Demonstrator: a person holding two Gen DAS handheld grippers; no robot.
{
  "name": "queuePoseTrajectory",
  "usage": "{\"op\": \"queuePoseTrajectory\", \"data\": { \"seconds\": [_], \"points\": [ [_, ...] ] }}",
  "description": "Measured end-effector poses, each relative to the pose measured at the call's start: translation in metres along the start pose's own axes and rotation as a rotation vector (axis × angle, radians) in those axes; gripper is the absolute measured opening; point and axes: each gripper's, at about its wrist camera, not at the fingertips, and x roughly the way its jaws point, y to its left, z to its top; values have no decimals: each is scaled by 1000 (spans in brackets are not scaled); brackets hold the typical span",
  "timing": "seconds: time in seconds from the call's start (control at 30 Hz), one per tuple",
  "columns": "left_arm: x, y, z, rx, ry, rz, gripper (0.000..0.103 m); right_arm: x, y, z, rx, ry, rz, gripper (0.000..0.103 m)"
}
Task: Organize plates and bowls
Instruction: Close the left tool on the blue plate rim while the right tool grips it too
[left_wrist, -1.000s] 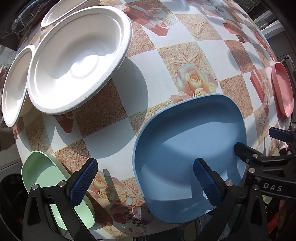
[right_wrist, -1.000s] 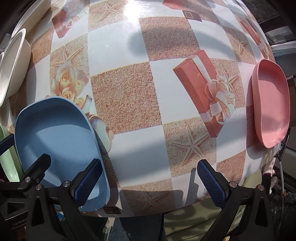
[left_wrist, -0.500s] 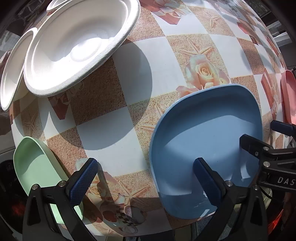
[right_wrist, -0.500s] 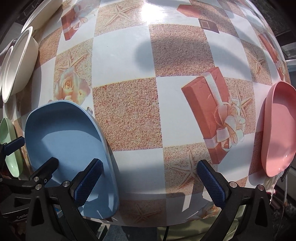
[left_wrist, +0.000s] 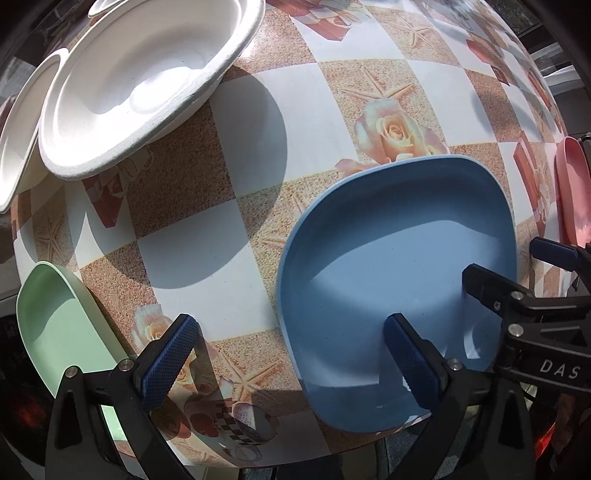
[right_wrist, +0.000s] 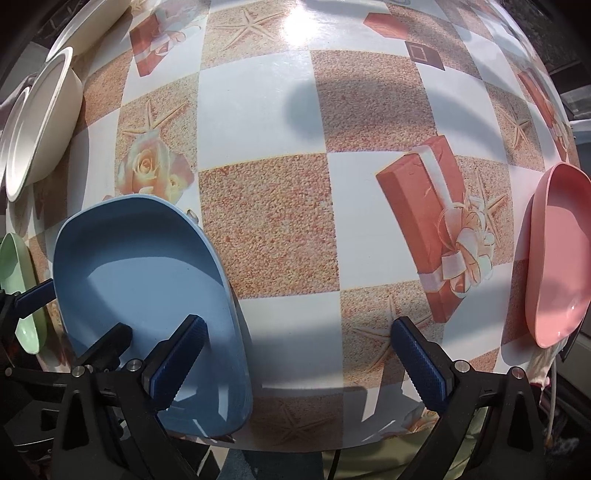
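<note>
**Left wrist view: both grippers spread wide over the blue plate**

Left gripper (left_wrist: 290, 352) gapes wide, holding nothing; the blue plate (left_wrist: 399, 266) lies at 3 o'clock under its right finger. White bowl (left_wrist: 140, 81) sits at 11, green plate (left_wrist: 62, 321) at 8. Right gripper (right_wrist: 299, 354) is equally wide and empty-handed; pink plate (right_wrist: 557, 258) at 3 o'clock.

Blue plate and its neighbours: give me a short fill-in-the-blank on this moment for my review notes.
1. The plate between the green plate and the pink plate is ____ in colour.
2. The jaws of the left hand-held gripper and the right hand-held gripper both stand ____.
3. The large white bowl holds ____ food.
4. The tablecloth shows roses, gift boxes and ____.

Missing words: blue; open; no; starfish
</note>
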Motion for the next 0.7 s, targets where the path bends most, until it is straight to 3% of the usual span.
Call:
{"op": "queuePoseTrajectory", "data": {
  "seconds": [0.13, 0.27, 0.4, 0.47, 0.7],
  "points": [
    [-3, -8, -6, 52, -14, 5, 88, -8, 17, -7, -30, -37, 0, 78],
    [-6, -8, -8, 75, -24, -5, 78, -12, 23, -11, -34, -52, 1, 64],
    [-13, 1, -12, 86, -51, -14, 61, -19, 33, -17, -50, -49, 63, 22],
    [-23, 3, -9, 105, -60, -21, 46, -19, 40, -19, -39, -42, 66, 22],
    [-22, 39, -27, 90, -61, -20, 41, -14, 75, -27, -11, -12, 111, 22]
  ]
}}
